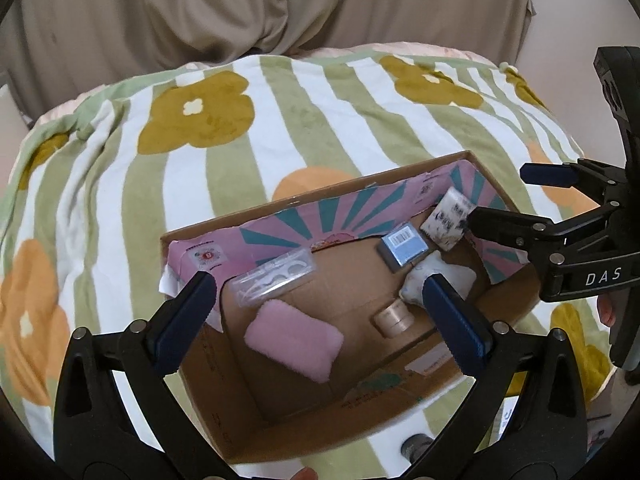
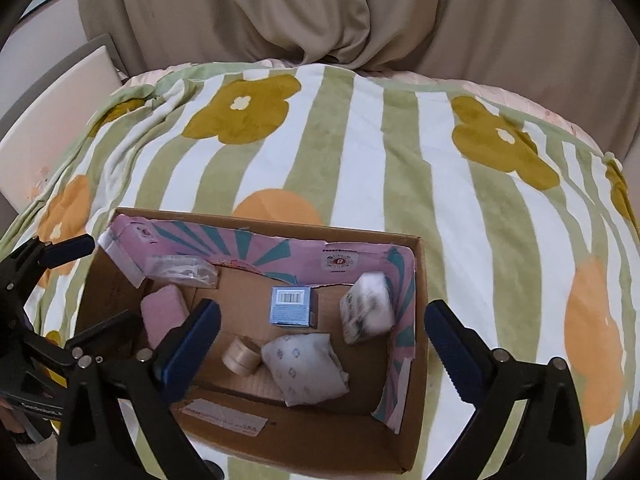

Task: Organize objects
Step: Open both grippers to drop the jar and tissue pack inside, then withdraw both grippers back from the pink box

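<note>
resting on a bed under a plush green-and-white striped blanket (image 2: 360,152) with mustard and orange flowers, an open cardboard box (image 2: 304,444) runs its long axis left to right in the right wrist view, its far wall lined with pink paper printed in teal rays. 6 things lie inside. a clear plastic packet (image 1: 276,278) of white picks leans on the far left wall, long axis along that wall. just in front lies a fuzzy pink block (image 1: 294,338), soft and oblong. a small blue box (image 2: 291,306) stands mid-floor, barcode face up. a squat cream roll of tape (image 2: 241,354) lies on its side, touching a crumpled white patterned pouch (image 2: 306,362). a white wrapped bundle (image 2: 368,308) with dark print tilts against the right corner. the left claw (image 1: 316,312) hangs over the box, released and wide, holding nothing. the right claw (image 2: 320,332) likewise gapes above the box, 1 finger over the floor and 1 outside the right wall.
</note>
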